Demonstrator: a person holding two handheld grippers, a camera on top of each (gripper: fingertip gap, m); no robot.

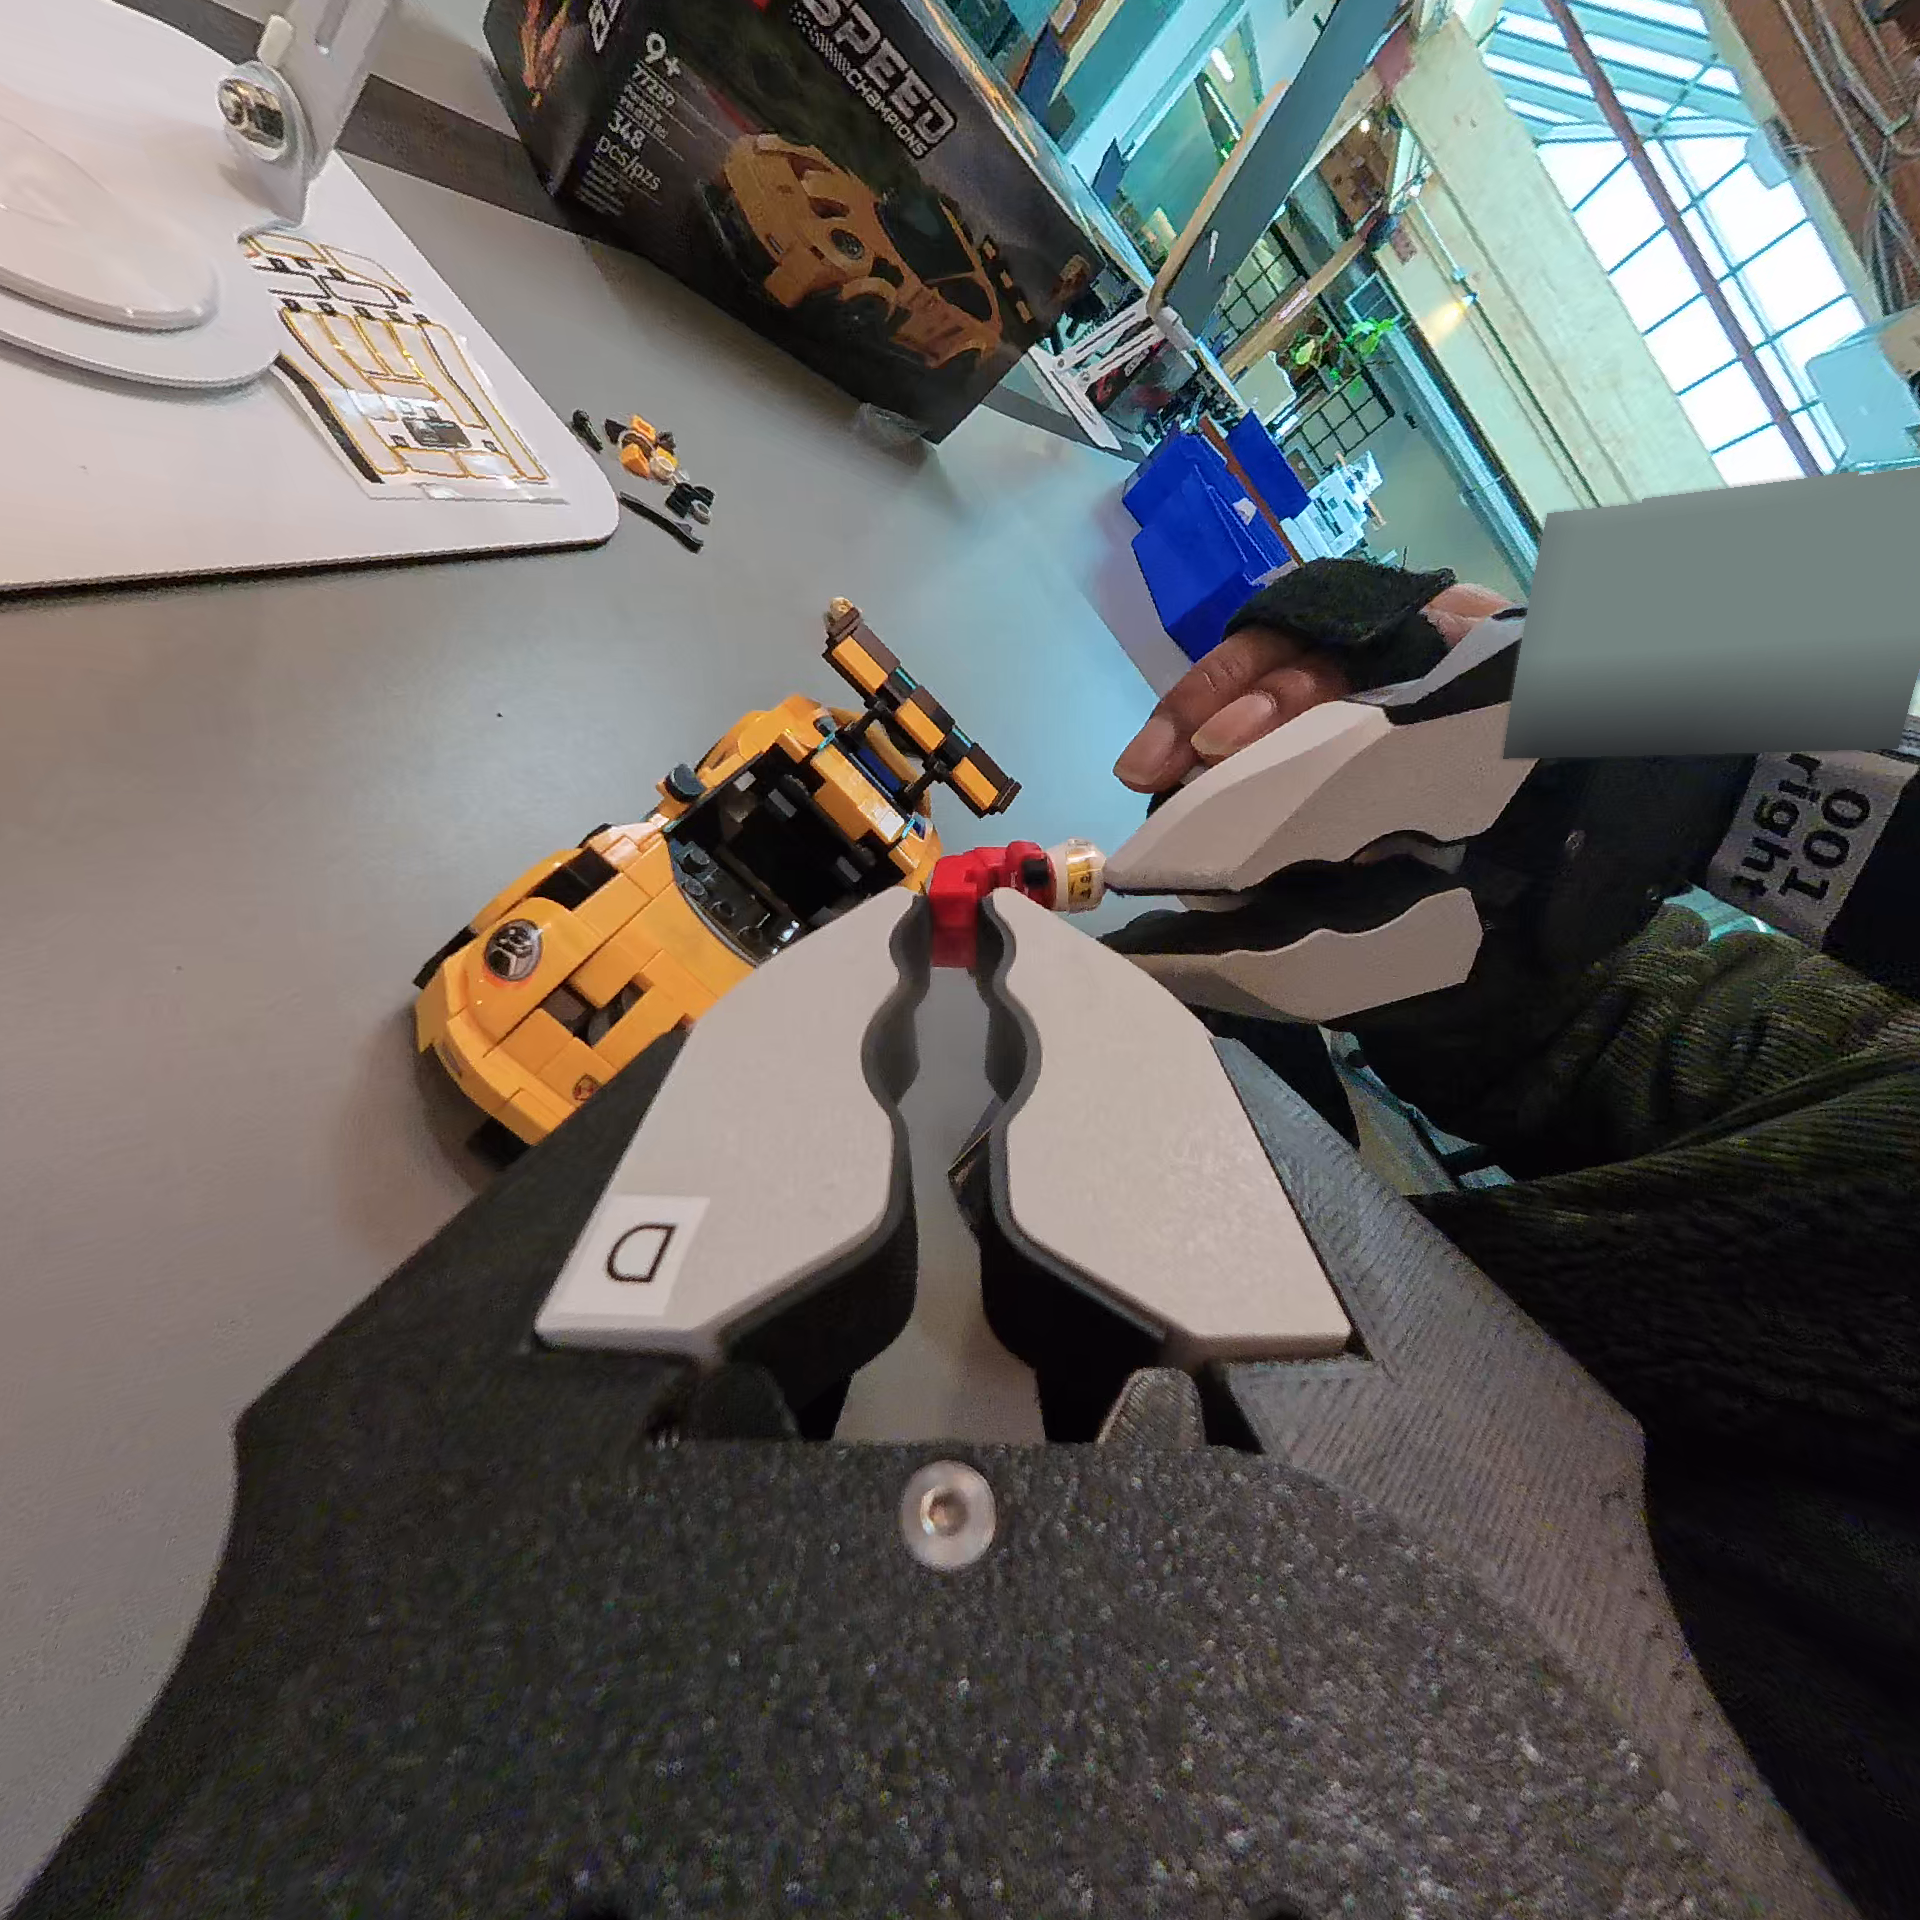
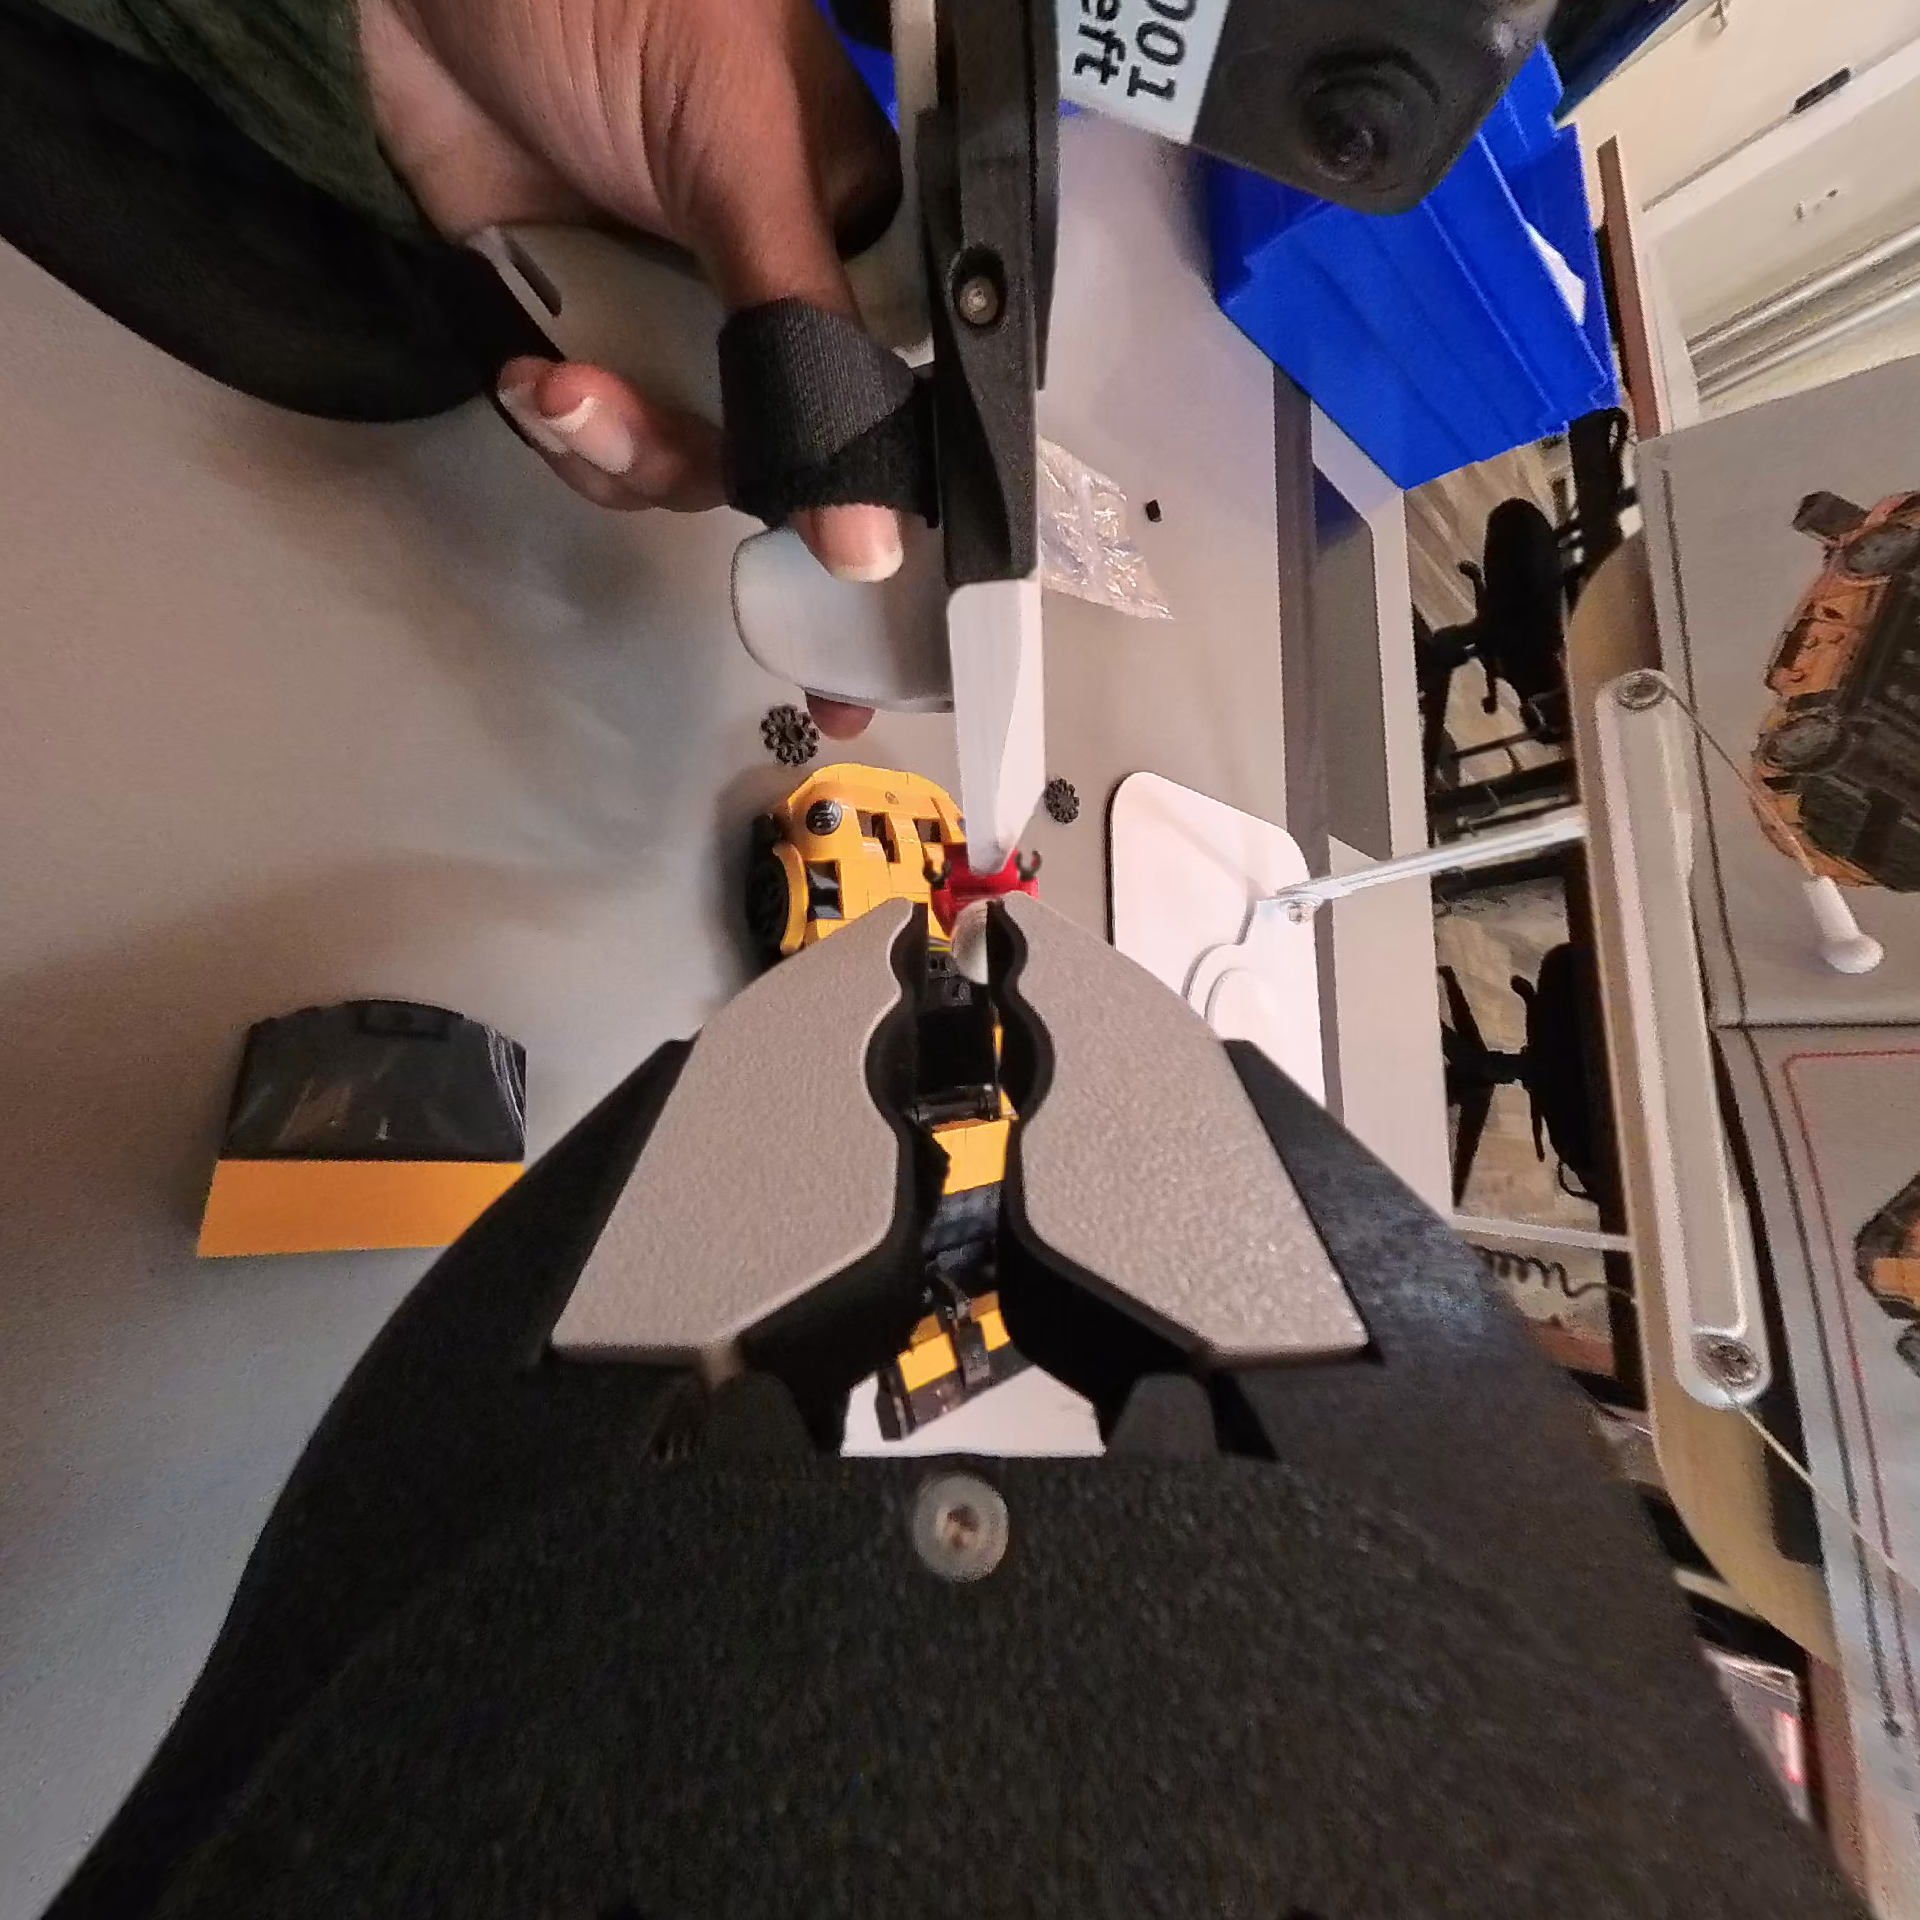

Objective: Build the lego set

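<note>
The red minifigure (image 1: 982, 894) hung just beside the yellow car's (image 1: 665, 914) open cockpit, above the grey table (image 1: 260, 883). The left gripper (image 1: 951, 925) pinched its legs; the right gripper (image 2: 982, 930) was closed narrowly on its head, much of which the fingers hid. Beyond the car lay loose pieces (image 1: 655, 457), a sticker sheet (image 1: 384, 374) and the box (image 1: 821, 197), cut off at the top edge.
</note>
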